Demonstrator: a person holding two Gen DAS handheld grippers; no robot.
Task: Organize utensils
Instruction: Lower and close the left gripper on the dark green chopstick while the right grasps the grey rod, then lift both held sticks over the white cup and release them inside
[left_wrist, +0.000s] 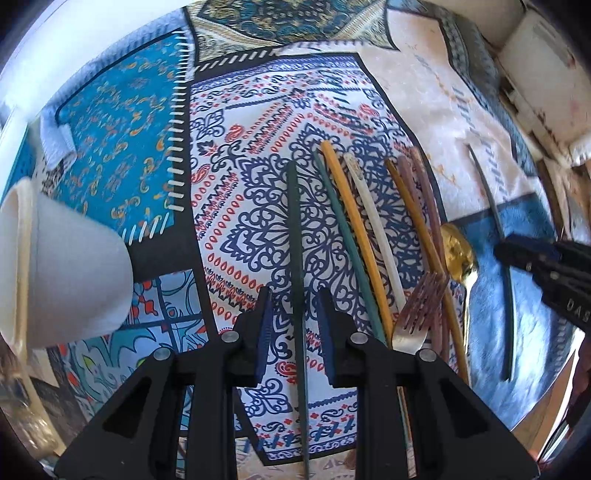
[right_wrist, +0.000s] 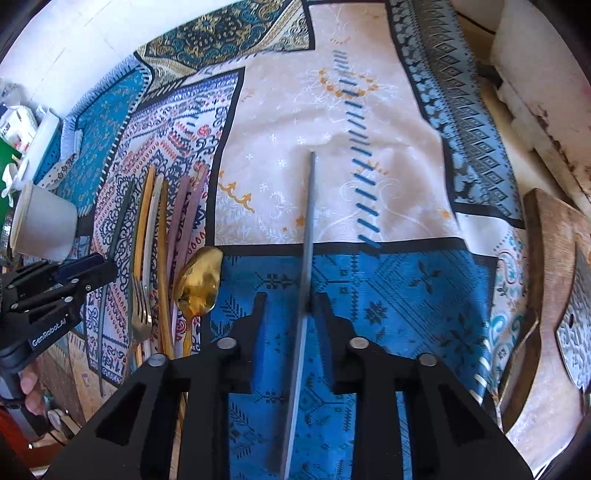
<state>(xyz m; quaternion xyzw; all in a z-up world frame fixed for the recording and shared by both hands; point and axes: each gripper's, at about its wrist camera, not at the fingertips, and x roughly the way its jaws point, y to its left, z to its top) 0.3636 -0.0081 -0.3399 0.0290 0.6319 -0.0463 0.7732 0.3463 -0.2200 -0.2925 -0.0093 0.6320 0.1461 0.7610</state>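
Note:
My left gripper (left_wrist: 294, 308) is open and straddles a dark green utensil handle (left_wrist: 296, 236) lying on the patterned cloth. To its right lies a row of utensils: a teal handle (left_wrist: 343, 236), a yellow handle (left_wrist: 354, 229), a white handle (left_wrist: 376, 229), a fork (left_wrist: 417, 314), pink handles (left_wrist: 424, 192) and a gold spoon (left_wrist: 458, 254). My right gripper (right_wrist: 289, 308) is open around a grey utensil handle (right_wrist: 308, 221), which touches its right finger. The same row (right_wrist: 159, 229) and gold spoon (right_wrist: 199, 280) lie to the left in the right wrist view.
A white paper cup (left_wrist: 62, 266) lies on its side at the left, also in the right wrist view (right_wrist: 44, 225). A wooden board (right_wrist: 550, 280) sits at the right table edge. White boxes (right_wrist: 543, 74) stand at the back right.

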